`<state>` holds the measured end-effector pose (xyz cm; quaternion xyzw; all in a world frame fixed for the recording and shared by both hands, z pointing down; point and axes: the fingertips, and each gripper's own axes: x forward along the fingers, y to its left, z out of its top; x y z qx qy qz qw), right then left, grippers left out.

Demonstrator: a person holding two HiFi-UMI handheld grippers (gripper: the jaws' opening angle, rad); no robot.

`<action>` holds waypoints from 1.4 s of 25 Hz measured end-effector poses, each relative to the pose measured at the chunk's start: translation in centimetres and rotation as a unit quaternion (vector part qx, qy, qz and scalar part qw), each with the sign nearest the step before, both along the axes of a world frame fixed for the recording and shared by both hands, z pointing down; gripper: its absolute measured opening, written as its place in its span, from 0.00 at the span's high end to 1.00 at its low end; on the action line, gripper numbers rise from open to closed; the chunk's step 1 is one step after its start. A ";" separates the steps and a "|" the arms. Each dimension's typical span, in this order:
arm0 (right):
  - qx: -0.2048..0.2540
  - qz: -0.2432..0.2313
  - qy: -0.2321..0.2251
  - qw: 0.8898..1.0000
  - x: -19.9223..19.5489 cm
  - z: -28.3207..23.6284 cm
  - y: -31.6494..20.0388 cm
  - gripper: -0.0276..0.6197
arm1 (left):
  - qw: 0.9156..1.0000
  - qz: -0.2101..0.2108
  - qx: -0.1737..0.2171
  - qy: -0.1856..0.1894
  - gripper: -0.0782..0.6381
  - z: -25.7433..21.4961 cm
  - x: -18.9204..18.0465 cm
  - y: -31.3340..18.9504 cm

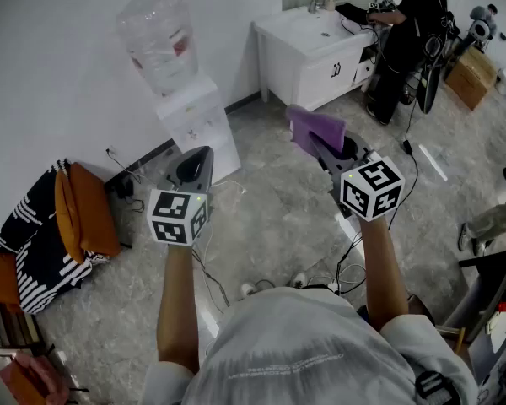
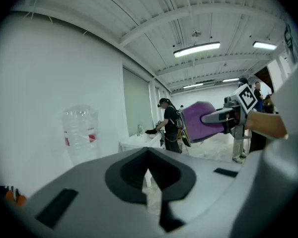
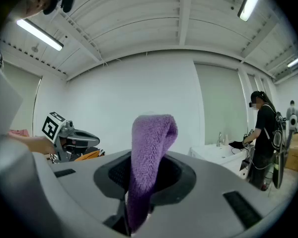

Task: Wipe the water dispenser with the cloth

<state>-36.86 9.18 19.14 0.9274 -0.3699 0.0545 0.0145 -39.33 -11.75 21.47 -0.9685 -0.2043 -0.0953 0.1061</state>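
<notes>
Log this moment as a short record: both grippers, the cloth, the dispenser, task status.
Left gripper: jaws together, nothing between them
Right gripper: jaws shut on the purple fluffy cloth
White water dispenser with clear bottle on top: upright against the wall, apart from both grippers and the cloth
Task status: wiping not yet begun

- My right gripper (image 3: 138, 192) pinches the purple cloth (image 3: 150, 152), whose top flops over.
- At left: my left gripper (image 3: 92, 138).
- At right: a person (image 3: 264, 138) at a white sink (image 3: 216, 154).
</notes>
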 end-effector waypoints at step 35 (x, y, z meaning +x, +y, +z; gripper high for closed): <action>-0.024 0.009 -0.040 0.999 24.9 7.1 7.4 0.81 | 0.999 -0.009 -0.016 -0.046 0.87 7.9 26.9 6.2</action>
